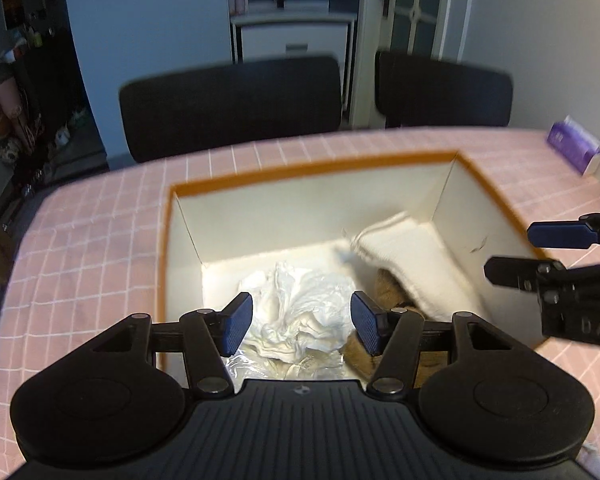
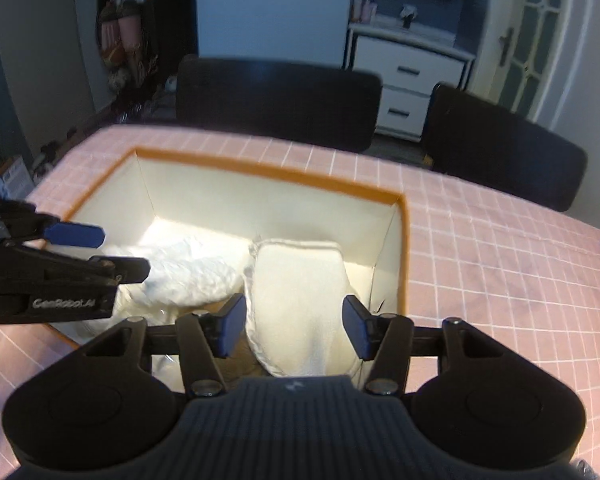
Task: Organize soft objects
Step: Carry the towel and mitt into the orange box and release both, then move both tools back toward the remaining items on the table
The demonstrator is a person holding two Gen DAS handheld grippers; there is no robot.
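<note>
Both jaws spread, pinching nothing: left gripper over the crumpled white plastic bag, right gripper over the folded cream towel — both inside the orange-rimmed cardboard box. Lift straight up — don't snag the soft things.

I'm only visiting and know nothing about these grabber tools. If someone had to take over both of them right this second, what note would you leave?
Left gripper: open, empty, hovering over the crumpled white plastic bag in the box.
Right gripper: open, empty, above the folded white towel; its pads do not press on it.
Where things are: bag and towel both lie inside the orange-rimmed box on the pink checked tablecloth. Something brown lies partly under the towel; I cannot tell what it is.
Done: both soft items are in the box.
Left: lift both grippers clear. A purple pack sits at the far table edge; unclear whether it belongs.
</note>
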